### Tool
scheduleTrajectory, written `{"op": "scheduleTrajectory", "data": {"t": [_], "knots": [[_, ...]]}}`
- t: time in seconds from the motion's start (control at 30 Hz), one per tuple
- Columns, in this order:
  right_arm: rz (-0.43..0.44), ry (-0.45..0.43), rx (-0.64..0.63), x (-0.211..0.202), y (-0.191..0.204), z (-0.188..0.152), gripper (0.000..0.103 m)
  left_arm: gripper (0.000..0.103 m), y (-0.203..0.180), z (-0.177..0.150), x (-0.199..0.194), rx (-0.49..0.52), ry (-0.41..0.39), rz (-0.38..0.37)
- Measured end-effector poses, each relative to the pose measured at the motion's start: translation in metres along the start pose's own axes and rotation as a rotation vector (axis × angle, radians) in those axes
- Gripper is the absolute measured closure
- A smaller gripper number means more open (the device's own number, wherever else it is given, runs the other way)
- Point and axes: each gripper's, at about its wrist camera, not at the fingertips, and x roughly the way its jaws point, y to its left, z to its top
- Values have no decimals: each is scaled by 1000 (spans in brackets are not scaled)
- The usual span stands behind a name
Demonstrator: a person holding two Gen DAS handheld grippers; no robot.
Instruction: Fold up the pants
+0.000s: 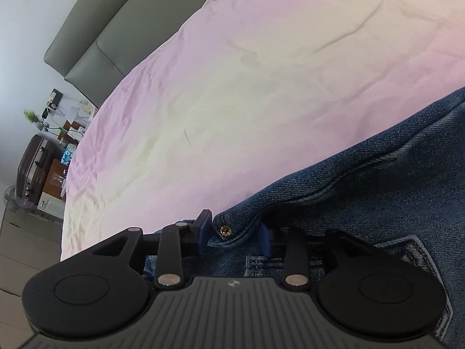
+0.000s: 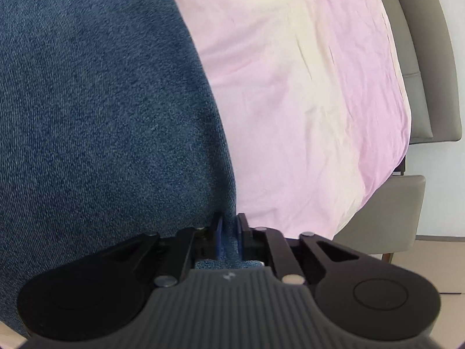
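1. Gripping denim at 2 places is what the task rests on now: the left tool [image 1: 234, 237] stands fairly wide, its blue pads on either side of a corner of the pants [image 1: 363, 203] that carries a brass rivet [image 1: 224, 230], and I cannot tell whether the pads actually press the cloth.
2. If that left hold is loose, the riveted corner could slide out ahead of the tool once it lifts, since the thick seam there gives little to bite on.
3. The right tool [image 2: 229, 237] is narrow, pinched on an edge of the pants [image 2: 101, 101], which spread to its left and ahead of it over the pink bed sheet [image 2: 290, 101].
4. Only a thin strip sits between the right pads, so a sharp pull could strip it free.
5. Uneven lifting between the 2 tools would likely skew the fold.
6. Dragging low might also rumple the sheet under the denim.
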Motion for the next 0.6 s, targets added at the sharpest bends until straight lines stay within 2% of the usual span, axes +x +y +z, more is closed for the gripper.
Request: {"op": "scheduleTrajectory", "data": {"t": [0.03,0.07,0.1,0.2,0.27,0.3,0.4,0.5,0.6], "knots": [[-3,-7,25,-2,-4,1,83,35,8,0,-6,-16,-9,-21],[-10,-16,58,-7,-12,1,78,27,17,0,-15,-43,-30,-26],[-6,-20,109,-24,-24,-9,69,23,26,-1,-23,-67,-54,-32],[64,-11,254,-37,-36,-9,60,23,57,-5,-46,-146,-66,-61],[103,-42,343,-50,-38,-14,57,24,75,-14,-59,-198,-69,-65],[127,-53,397,-59,-40,-20,52,25,82,-20,-63,-225,-65,-73],[148,-59,515,-78,-35,-27,24,25,105,-49,-75,-337,-45,-106],[248,-92,586,-96,-25,-39,24,25,121,-84,-79,-483,-15,-146],[282,-130,706,-110,-5,-54,24,25,128,-120,-83,-617,14,-232]]}}
